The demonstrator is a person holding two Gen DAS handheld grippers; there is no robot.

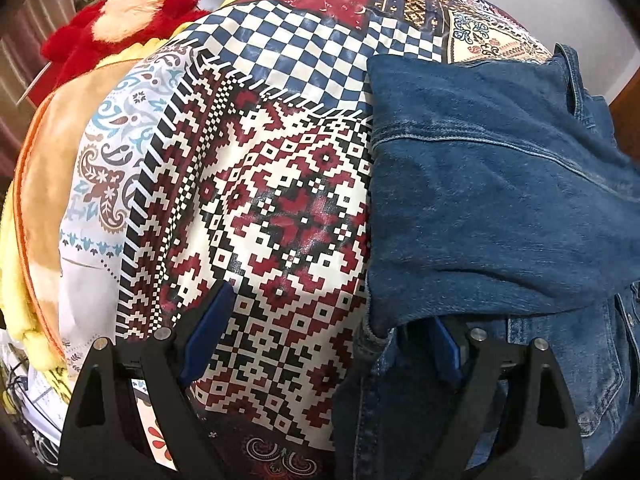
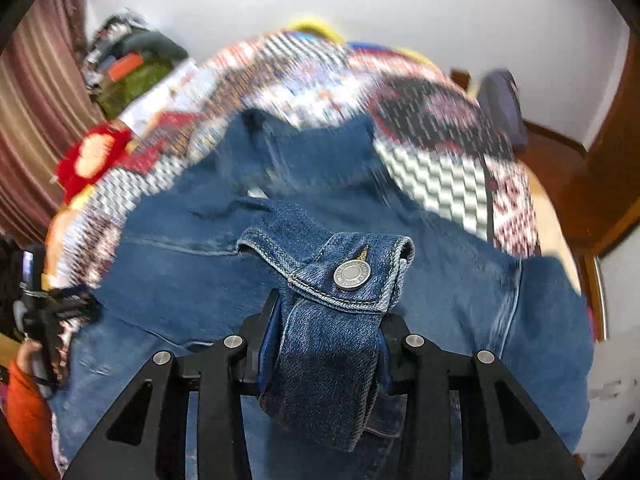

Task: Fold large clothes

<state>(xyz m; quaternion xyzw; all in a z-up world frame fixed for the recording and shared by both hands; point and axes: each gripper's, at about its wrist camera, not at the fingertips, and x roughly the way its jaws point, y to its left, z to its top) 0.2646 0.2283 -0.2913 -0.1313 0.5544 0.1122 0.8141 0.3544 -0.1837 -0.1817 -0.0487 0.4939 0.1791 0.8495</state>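
Right gripper (image 2: 324, 344) clamps the denim jacket's (image 2: 200, 272) buttoned cuff (image 2: 340, 276), sleeve running toward the camera; left gripper (image 1: 320, 332) gapes wide over the patchwork bedspread (image 1: 272, 208).

The left wrist view looks forward and down along the left gripper (image 1: 324, 344), low and close over the bedspread (image 1: 276, 200), with the jacket (image 1: 492, 200) filling its right side and a red plush toy (image 1: 116, 20) at its far left. The right wrist view looks forward along the right gripper (image 2: 324, 344) from higher up, facing the wall (image 2: 400, 8), with the cuff (image 2: 340, 272) very near the lens. Both views share the jacket (image 2: 200, 272), the bedspread (image 2: 432, 152) and the plush toy (image 2: 94, 158); the right view also catches the left gripper (image 2: 44, 316) at its left edge.
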